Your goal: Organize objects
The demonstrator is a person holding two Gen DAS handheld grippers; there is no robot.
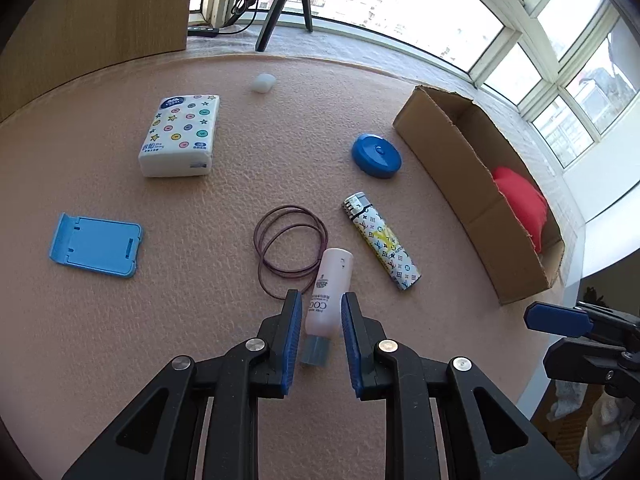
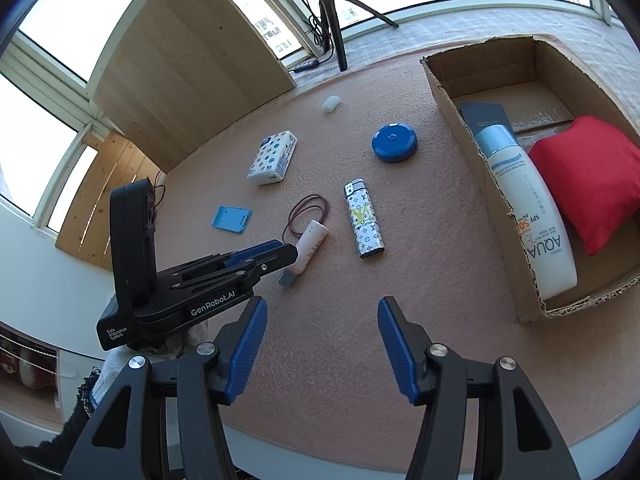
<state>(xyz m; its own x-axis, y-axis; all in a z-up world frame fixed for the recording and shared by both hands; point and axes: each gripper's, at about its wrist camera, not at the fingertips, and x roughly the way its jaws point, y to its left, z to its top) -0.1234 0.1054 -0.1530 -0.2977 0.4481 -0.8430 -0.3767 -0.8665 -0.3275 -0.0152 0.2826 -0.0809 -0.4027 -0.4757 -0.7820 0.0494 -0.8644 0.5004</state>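
A pink tube with a grey cap lies on the tan table, and my left gripper is open astride its lower half, with the pads apart from it. The right wrist view shows that left gripper low over the tube. My right gripper is open over bare table near the front edge, holding nothing. Scattered around are a patterned lighter, brown elastic loops, a blue round case, a tissue pack, a blue phone stand and a small white lump.
A cardboard box stands at the right, holding a red cushion, a white sunscreen bottle and a dark card. A tripod and cables stand on the sill behind. A wooden panel is at the back left.
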